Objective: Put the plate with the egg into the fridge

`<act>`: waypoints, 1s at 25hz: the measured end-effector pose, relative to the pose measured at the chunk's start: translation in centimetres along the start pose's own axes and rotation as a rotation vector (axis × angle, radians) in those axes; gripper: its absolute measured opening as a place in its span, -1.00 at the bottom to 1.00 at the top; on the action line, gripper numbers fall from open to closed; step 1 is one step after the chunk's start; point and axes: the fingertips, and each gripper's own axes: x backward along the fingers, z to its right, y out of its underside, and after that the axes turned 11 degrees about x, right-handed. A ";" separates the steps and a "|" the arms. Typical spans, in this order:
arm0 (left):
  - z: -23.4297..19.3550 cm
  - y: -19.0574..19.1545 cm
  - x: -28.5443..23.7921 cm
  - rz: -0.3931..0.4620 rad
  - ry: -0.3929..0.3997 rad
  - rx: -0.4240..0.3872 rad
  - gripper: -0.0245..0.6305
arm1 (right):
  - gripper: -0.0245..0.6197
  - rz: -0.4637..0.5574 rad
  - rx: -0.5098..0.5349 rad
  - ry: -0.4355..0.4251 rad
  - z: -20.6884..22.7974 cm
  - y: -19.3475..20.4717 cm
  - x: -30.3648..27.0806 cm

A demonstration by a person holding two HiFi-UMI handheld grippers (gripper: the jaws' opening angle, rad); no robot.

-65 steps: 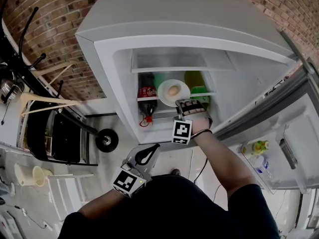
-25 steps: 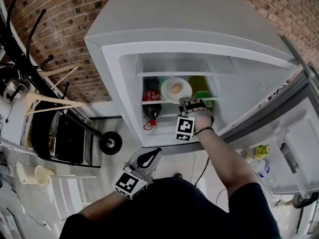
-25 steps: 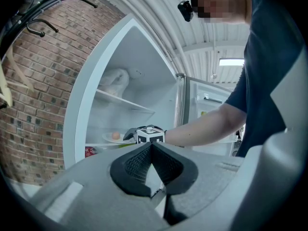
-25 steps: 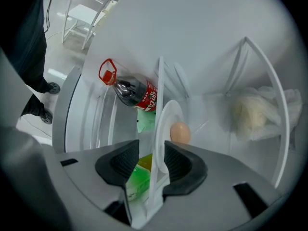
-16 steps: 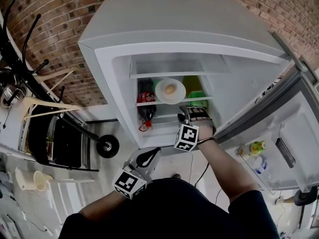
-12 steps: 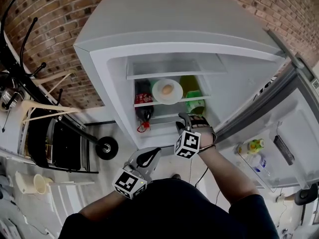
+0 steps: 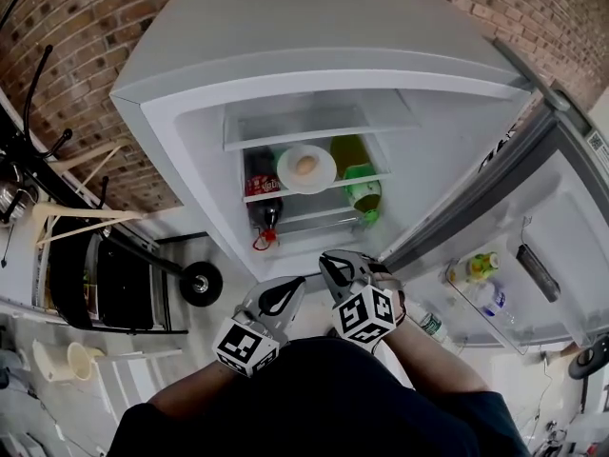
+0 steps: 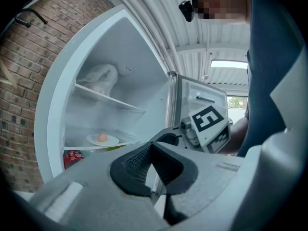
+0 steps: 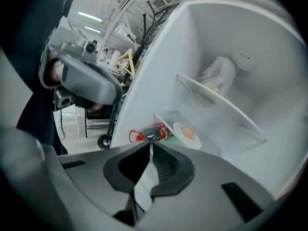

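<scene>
The white plate (image 7: 305, 168) with a brown egg (image 7: 304, 165) rests on a glass shelf inside the open fridge (image 7: 190, 131); both gripper views show the plate (image 8: 102, 140) (image 9: 187, 135) there, untouched. My right gripper (image 7: 325, 260) (image 9: 150, 142) hangs in front of the fridge, well short of the shelf; its jaws are closing, tips meeting, with nothing between them. Beside it on the left, my left gripper (image 7: 301, 282) (image 8: 151, 143) is shut and empty, low near my body.
A cola bottle (image 7: 259, 193) lies left of the plate and green bottles (image 7: 360, 188) stand to its right. The fridge door (image 7: 533, 236) swings open at right, with small bottles (image 7: 476, 272) in its rack. A wheeled rack (image 7: 124, 265) and brick wall stand at left.
My right gripper has drawn back from the shelf toward my body and its jaws have come together. The plate with the egg stays on the shelf. The left gripper has not moved.
</scene>
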 end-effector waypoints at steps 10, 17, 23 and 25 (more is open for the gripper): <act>0.7 0.3 -0.6 -0.016 0.018 -0.012 -0.91 | -0.89 0.230 -0.269 0.032 0.0 -2.8 4.2; 1.1 0.4 -0.5 -0.022 0.020 -0.025 -0.91 | -0.89 0.321 -0.531 -0.013 -0.7 -2.6 4.4; 1.1 0.8 -0.3 -0.043 0.011 -0.018 -0.91 | -0.89 0.351 -0.582 -0.034 -1.5 -2.7 4.5; 1.1 0.8 -0.3 -0.042 0.013 -0.025 -0.91 | -0.89 0.356 -0.583 -0.037 -1.7 -2.8 4.5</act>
